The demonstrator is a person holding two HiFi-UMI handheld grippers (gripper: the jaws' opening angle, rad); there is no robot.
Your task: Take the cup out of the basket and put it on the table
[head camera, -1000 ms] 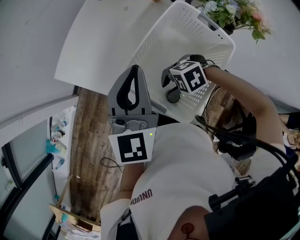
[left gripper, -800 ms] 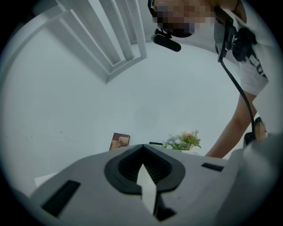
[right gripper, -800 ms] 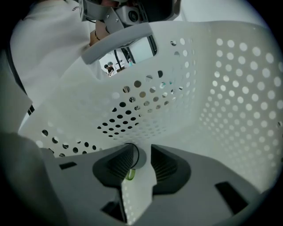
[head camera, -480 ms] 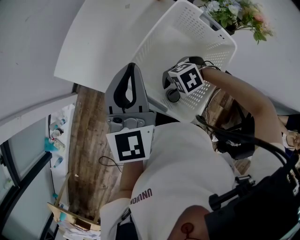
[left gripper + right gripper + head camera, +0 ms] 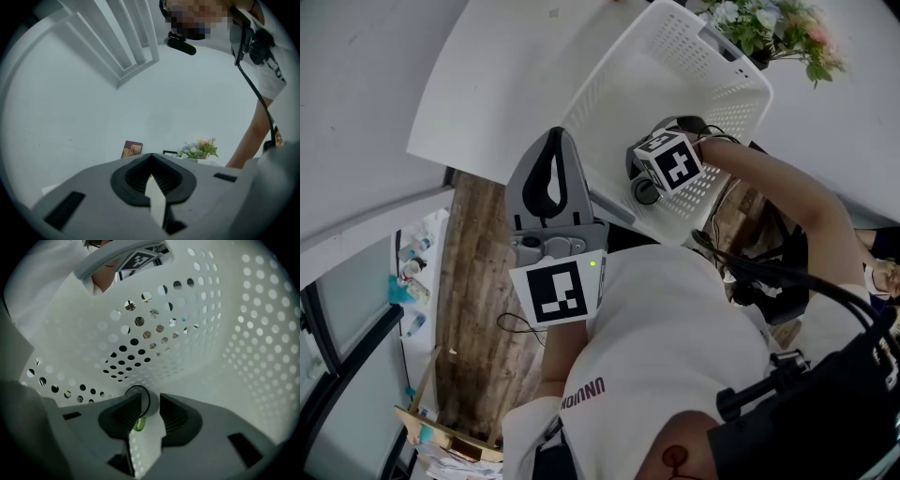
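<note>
A white perforated basket (image 5: 675,56) stands on the white table (image 5: 506,75). My right gripper (image 5: 645,173) reaches down inside it, its marker cube (image 5: 668,161) facing up. In the right gripper view the basket wall (image 5: 211,310) surrounds the jaws. A small pale cup (image 5: 146,404) with a dark rim sits between them, with a bit of green below it, and the right gripper (image 5: 150,400) is shut on it. The cup is hidden in the head view. My left gripper (image 5: 558,141) hangs shut and empty over the table's near edge, left of the basket, and in its own view the left gripper (image 5: 150,157) points at the wall.
A bunch of flowers (image 5: 769,23) stands behind the basket, and these flowers (image 5: 199,149) also show in the left gripper view next to a small picture (image 5: 132,149). Wooden floor (image 5: 478,281) lies below the table edge. The table stretches left of the basket.
My right gripper has shifted slightly left and lower inside the basket. The left gripper drifted a little to the left, still shut.
</note>
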